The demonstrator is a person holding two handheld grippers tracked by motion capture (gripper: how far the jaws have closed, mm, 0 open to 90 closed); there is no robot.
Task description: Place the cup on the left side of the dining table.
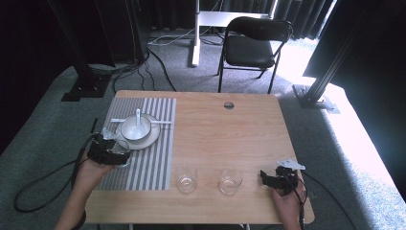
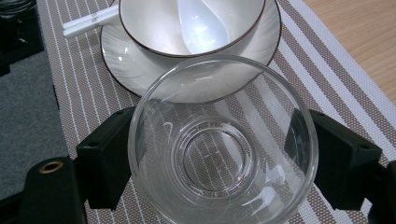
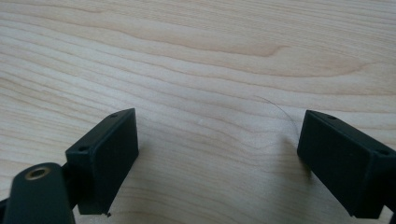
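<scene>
- Placemat (image 1: 152,158), striped, covers the table's left part; the left gripper (image 1: 111,152) hovers over its near-left part, jaws clamped on a clear glass (image 2: 223,144) on both sides.
- Just beyond the held glass sits a white bowl (image 1: 135,128) with a spoon (image 2: 201,28) on a saucer (image 1: 149,139), nearly touching it.
- Two more glasses (image 1: 186,178) (image 1: 230,181) stand apart on bare wood near the front edge.
- Right gripper (image 1: 272,178) rests near the front-right corner, jaws wide apart and empty, open wood (image 3: 196,70) ahead.
- Table (image 1: 230,134) stands on grey carpet; a black chair (image 1: 253,44) is behind.

Bare wood ahead of the right gripper (image 1: 274,178); two glasses (image 1: 186,178) standing leftward, plate (image 1: 152,139) beyond
</scene>
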